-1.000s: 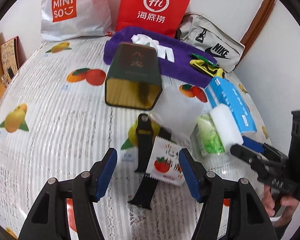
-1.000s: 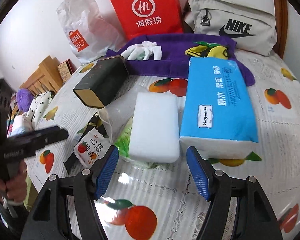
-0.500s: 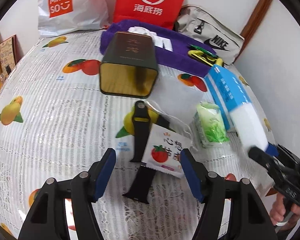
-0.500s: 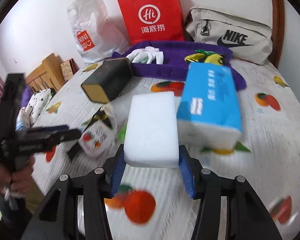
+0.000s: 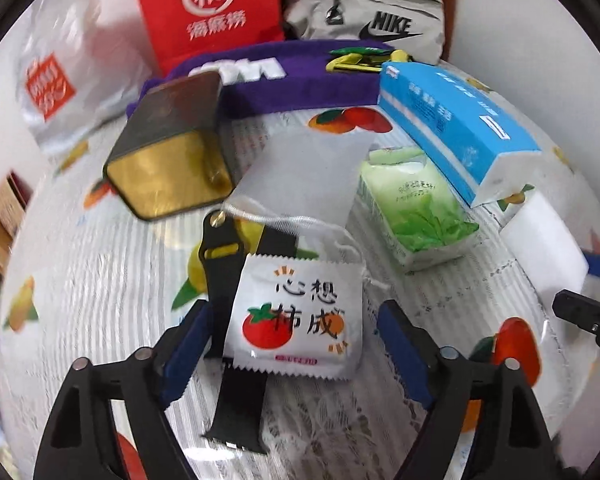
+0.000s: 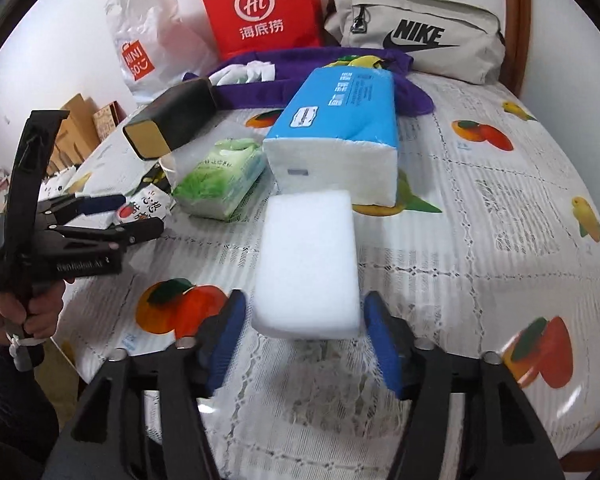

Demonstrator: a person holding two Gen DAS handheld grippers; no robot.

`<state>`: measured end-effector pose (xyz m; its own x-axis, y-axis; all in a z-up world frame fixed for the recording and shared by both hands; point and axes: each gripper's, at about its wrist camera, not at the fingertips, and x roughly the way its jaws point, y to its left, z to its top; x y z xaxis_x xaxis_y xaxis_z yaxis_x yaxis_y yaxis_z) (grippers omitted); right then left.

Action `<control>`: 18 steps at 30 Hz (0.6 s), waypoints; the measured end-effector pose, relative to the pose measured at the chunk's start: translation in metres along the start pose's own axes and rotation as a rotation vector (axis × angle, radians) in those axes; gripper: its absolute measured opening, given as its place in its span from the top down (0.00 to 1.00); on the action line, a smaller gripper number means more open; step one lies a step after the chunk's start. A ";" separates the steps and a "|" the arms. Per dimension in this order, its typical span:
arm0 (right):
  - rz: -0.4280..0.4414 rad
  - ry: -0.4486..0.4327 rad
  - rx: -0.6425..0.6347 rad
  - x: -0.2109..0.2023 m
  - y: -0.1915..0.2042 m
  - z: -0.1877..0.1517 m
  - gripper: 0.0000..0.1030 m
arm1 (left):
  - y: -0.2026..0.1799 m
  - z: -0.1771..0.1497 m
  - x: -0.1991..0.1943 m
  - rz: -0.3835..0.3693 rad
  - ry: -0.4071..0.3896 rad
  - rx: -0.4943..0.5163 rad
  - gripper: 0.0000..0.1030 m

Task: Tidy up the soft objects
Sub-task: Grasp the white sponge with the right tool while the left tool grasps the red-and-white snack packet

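Nearest the left tongs (image 5: 292,344), the tomato-print sachet (image 5: 296,320) is lying between the spreading blue pads, which are opening and not pressing on it; it is resting partly on a black watch strap (image 5: 240,380), so a grab here could catch the strap as well and drag both. The right tongs (image 6: 304,340) are also opening, with the white sponge block (image 6: 308,264) sitting between the pads and a gap showing on each side; it appears to be resting on the fruit-print counter (image 6: 500,240), though whether its near edge is fully down I cannot tell, and a light block like this could tip or stick to one pad. Just beyond it, the blue tissue pack (image 6: 340,120) is nearly touching the sponge, and the green tissue pack (image 6: 224,180) is lying beside it. Farther back, the dark tin (image 5: 168,152) is lying on its side. At the rear, a purple towel (image 5: 300,84) is stretching before a red bag (image 6: 260,4) and a grey pouch (image 6: 416,36).
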<state>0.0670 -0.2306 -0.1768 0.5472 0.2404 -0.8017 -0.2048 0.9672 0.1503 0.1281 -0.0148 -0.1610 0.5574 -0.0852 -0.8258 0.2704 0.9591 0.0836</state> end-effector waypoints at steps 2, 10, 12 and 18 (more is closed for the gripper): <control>-0.017 0.002 -0.016 0.006 0.003 0.002 0.34 | 0.004 0.000 0.001 -0.022 -0.005 -0.018 0.17; -0.086 -0.032 0.002 0.023 0.007 0.015 0.49 | 0.013 -0.004 -0.005 -0.038 -0.047 -0.010 0.55; -0.101 -0.034 -0.015 0.023 0.010 0.016 0.52 | 0.019 -0.004 -0.007 -0.051 -0.046 -0.022 0.59; -0.090 -0.033 -0.024 0.021 0.010 0.012 0.52 | 0.034 -0.007 -0.016 -0.093 -0.063 -0.088 0.59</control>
<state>0.0857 -0.2148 -0.1849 0.5902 0.1558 -0.7921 -0.1728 0.9828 0.0645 0.1227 0.0213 -0.1492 0.5817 -0.1892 -0.7911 0.2553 0.9659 -0.0432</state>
